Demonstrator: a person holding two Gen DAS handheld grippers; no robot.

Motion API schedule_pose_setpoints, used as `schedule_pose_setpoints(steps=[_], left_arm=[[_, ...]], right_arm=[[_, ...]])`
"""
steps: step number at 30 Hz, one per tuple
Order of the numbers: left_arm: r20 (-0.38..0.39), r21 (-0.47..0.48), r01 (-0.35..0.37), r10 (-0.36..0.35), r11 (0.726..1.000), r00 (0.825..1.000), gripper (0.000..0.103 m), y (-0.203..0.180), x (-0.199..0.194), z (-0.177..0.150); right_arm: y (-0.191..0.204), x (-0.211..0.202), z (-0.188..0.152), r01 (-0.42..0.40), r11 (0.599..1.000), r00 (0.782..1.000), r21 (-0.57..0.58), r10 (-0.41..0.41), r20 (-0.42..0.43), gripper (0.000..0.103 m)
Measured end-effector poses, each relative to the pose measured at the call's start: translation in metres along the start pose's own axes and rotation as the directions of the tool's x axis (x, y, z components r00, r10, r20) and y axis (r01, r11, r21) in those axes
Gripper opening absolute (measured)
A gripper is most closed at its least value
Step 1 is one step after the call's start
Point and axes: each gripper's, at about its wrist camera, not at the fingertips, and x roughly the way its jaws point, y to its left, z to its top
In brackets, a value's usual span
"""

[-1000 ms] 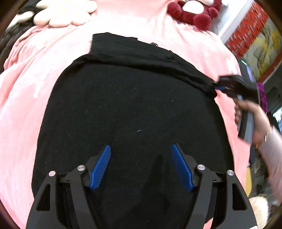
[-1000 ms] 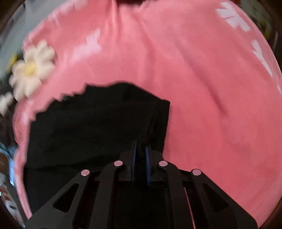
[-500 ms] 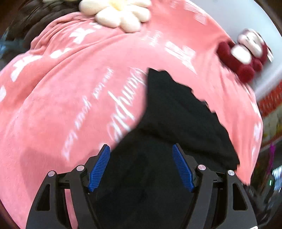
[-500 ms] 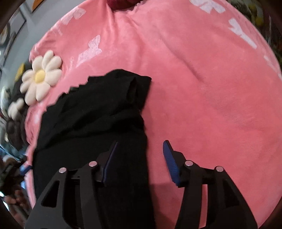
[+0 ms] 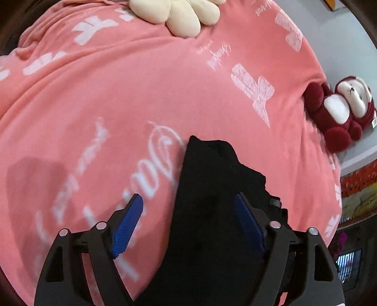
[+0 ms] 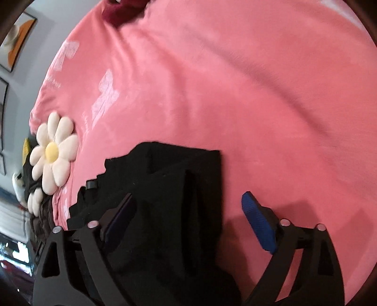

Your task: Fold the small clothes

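Note:
A black garment lies on a pink blanket, with one part folded over itself. My left gripper is open just above the garment's left edge, which runs between its blue pads. In the right wrist view the garment shows a folded-over panel with a straight right edge. My right gripper is open and empty over that right edge, its left pad above the cloth and its right pad above the blanket.
A cream flower cushion lies at the blanket's far edge; it also shows in the right wrist view. A dark red plush toy sits at the right. White lettering marks the blanket.
My right gripper has opened and let go of the garment's folded part, then drawn back. My left gripper has swung to the garment's left edge, staying open.

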Motion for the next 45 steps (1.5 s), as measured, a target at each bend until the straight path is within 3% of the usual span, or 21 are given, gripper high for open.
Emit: schedule_pose_setpoints(steps=[1, 2, 3, 5, 7, 10, 11, 12, 14, 15, 16, 18, 25, 31, 33, 34, 35, 36, 37, 39, 45], left_arm=[[0.005, 0.035, 0.02, -0.021, 0.999, 1.0, 0.028, -0.005, 0.002, 0.001], [-0.014, 0.057, 0.047, -0.046, 0.997, 0.999, 0.001, -0.008, 0.004, 0.002], [-0.033, 0.081, 0.049, -0.046, 0.996, 0.998, 0.001, -0.013, 0.004, 0.003], [0.083, 0.159, 0.097, -0.111, 0.982, 0.99, 0.001, -0.023, -0.025, 0.008], [0.128, 0.205, 0.117, -0.145, 0.972, 0.981, 0.001, -0.028, -0.046, 0.012], [0.175, 0.214, 0.053, -0.092, 0.975, 0.98, 0.002, -0.025, -0.055, 0.016], [0.153, 0.203, 0.0, -0.031, 0.979, 0.988, 0.004, -0.019, -0.045, 0.016], [0.102, 0.19, -0.043, 0.024, 0.981, 0.994, 0.009, -0.015, -0.029, 0.016], [0.023, 0.163, -0.11, 0.107, 0.981, 0.994, 0.009, -0.003, -0.015, 0.012], [-0.003, 0.137, -0.098, 0.099, 0.986, 0.995, 0.009, 0.006, -0.018, 0.007], [-0.008, 0.115, -0.066, 0.067, 0.991, 0.998, 0.02, 0.014, -0.026, 0.001], [-0.024, 0.073, 0.0, 0.002, 0.997, 1.0, 0.048, 0.03, -0.05, -0.019], [-0.193, 0.05, 0.067, -0.056, 0.997, 0.98, 0.053, 0.095, -0.143, -0.136], [-0.208, 0.005, 0.084, -0.081, 0.996, 0.975, 0.056, 0.124, -0.197, -0.218], [-0.212, -0.019, 0.092, -0.094, 0.996, 0.973, 0.056, 0.124, -0.2, -0.232], [-0.216, -0.032, 0.101, -0.105, 0.994, 0.971, 0.052, 0.123, -0.2, -0.236], [-0.217, -0.049, 0.102, -0.111, 0.994, 0.97, 0.052, 0.122, -0.2, -0.239], [-0.224, -0.057, 0.11, -0.121, 0.992, 0.967, 0.041, 0.122, -0.2, -0.238], [-0.247, -0.072, 0.125, -0.139, 0.99, 0.959, 0.007, 0.119, -0.196, -0.238], [-0.295, -0.128, 0.121, -0.154, 0.984, 0.943, 0.004, 0.113, -0.195, -0.241], [-0.249, 0.016, 0.136, -0.128, 0.991, 0.96, 0.004, 0.087, -0.266, -0.246]], right_arm=[[0.011, 0.003, 0.0, 0.0, 0.998, 1.0, -0.061, 0.001, 0.002, 0.04], [0.019, 0.002, 0.0, -0.031, 0.995, 1.0, -0.094, 0.031, -0.003, 0.015], [0.031, -0.006, 0.0, -0.051, 0.989, 0.998, -0.14, 0.055, 0.026, 0.015], [0.054, -0.031, 0.0, -0.08, 0.967, 0.987, -0.244, 0.111, 0.117, 0.015], [0.071, -0.049, 0.0, -0.072, 0.947, 0.975, -0.314, 0.133, 0.179, 0.015], [0.074, -0.022, 0.006, 0.023, 0.93, 0.989, -0.367, 0.032, 0.141, 0.022], [0.063, 0.005, 0.008, 0.082, 0.937, 0.996, -0.34, -0.064, 0.062, 0.034], [0.053, 0.019, 0.007, 0.142, 0.938, 0.989, -0.315, -0.144, 0.017, 0.036], [0.039, 0.001, 0.0, 0.118, 0.966, 0.992, -0.229, -0.104, 0.072, 0.047], [0.036, -0.015, -0.005, 0.117, 0.975, 0.991, -0.19, -0.101, 0.092, 0.055], [0.033, -0.027, -0.012, 0.099, 0.978, 0.992, -0.182, -0.082, 0.098, 0.062], [0.026, -0.065, -0.043, 0.055, 0.971, 0.994, -0.231, -0.032, 0.103, 0.061], [-0.029, -0.153, -0.183, 0.129, 0.959, 0.989, -0.252, -0.142, -0.034, 0.064], [-0.056, -0.178, -0.264, 0.153, 0.977, 0.981, -0.15, -0.168, -0.099, 0.077], [-0.048, -0.175, -0.27, 0.158, 0.971, 0.98, -0.18, -0.176, -0.089, 0.07], [-0.044, -0.174, -0.271, 0.161, 0.968, 0.98, -0.195, -0.18, -0.083, 0.05], [-0.043, -0.174, -0.268, 0.143, 0.971, 0.982, -0.19, -0.163, -0.091, 0.02], [-0.044, -0.174, -0.264, 0.096, 0.985, 0.986, -0.144, -0.113, -0.119, 0.003], [-0.046, -0.176, -0.263, 0.069, 0.993, 0.988, -0.095, -0.081, -0.129, 0.004], [-0.041, -0.194, -0.259, 0.013, 0.998, 0.994, -0.064, -0.02, -0.112, 0.004], [-0.024, -0.261, -0.274, -0.035, 0.992, 0.995, -0.123, 0.024, -0.096, 0.004]])
